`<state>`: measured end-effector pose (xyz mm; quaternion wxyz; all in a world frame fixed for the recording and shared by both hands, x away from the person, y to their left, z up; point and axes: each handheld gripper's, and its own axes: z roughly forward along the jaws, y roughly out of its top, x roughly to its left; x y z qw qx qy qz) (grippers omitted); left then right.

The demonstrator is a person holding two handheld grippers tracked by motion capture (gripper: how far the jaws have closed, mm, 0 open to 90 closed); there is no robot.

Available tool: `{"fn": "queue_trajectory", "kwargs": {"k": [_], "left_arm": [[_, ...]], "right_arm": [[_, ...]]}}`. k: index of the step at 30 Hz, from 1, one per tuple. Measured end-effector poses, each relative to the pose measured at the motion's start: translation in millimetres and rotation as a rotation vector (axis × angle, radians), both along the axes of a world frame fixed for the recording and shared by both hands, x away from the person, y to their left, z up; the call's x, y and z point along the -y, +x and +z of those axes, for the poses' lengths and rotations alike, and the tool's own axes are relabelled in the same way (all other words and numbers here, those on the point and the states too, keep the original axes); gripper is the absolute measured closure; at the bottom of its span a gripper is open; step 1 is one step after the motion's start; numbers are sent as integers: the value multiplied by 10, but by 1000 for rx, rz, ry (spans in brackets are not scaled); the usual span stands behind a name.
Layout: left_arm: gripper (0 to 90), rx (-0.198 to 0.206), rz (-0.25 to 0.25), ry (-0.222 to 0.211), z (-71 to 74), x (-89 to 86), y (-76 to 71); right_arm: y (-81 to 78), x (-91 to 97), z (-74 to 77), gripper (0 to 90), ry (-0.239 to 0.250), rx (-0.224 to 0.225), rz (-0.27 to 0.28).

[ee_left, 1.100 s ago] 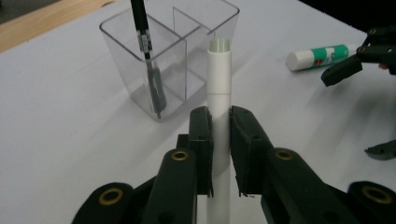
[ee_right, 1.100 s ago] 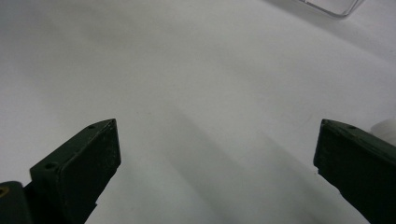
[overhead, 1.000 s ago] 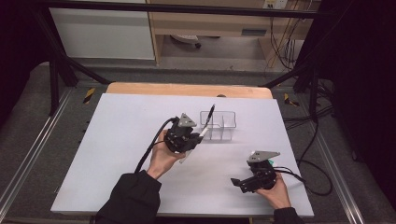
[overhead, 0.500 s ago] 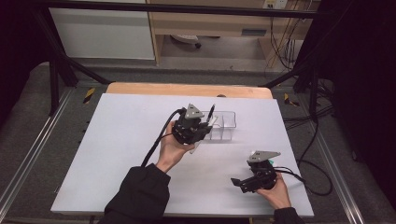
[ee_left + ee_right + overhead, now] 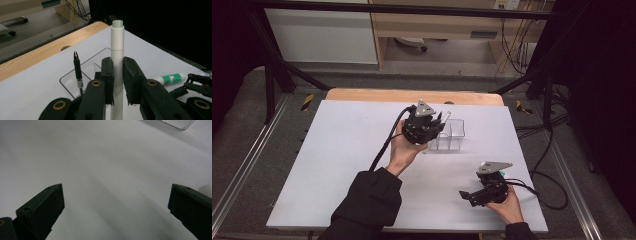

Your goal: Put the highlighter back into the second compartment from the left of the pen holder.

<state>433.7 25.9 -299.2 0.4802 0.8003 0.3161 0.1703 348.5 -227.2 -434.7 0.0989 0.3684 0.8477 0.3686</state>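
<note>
Left gripper [image 5: 117, 82] is clamping a white marker [image 5: 117, 50] at mid-barrel, jaws closed flat on both sides, marker standing upright with its capped end up; in the high view the left gripper [image 5: 432, 131] is hovering just over the clear organizer [image 5: 451, 136], so the marker is sitting above the tray's near edge; a black pen [image 5: 78, 72] is already standing in one compartment. Right gripper [image 5: 472, 196] is resting low on the worktop [image 5: 337, 150], jaws spread wide with nothing between them; a white object is just peeking past the right jaw, identity unclear. A second marker, green-and-white [image 5: 170, 78], is lying flat on the worktop beyond the left jaws.

Handling judgement: marker is looking light, rigid, smooth plastic; round barrel likely to twist or slide in flat jaws, so a mid-barrel hold is suiting it best; organizer is appearing thin-walled and light, liable to shift if bumped.

Surface: white, matte, flat sheet over a wooden board; room is dim, dark curtains at the sides, cables trailing at right, pale cabinets behind.
</note>
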Motion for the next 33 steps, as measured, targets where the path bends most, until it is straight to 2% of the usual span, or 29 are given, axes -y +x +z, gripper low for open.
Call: {"fn": "queue_trajectory", "kwargs": {"k": [11,19,28,33], "left_arm": [[782,40,16,-24,100,166,161],[782,52,25,-33,157,297,299],[781,39,38,-37,99,402,482],[782,33,57,-21,36,448,592]], "right_arm": [[-3,2,3,12,2,-2,-1],[-4,6,10,12,9,-3,-1],[-3,6,9,11,9,-2,0],[-7,4,8,11,9,-5,1]]}}
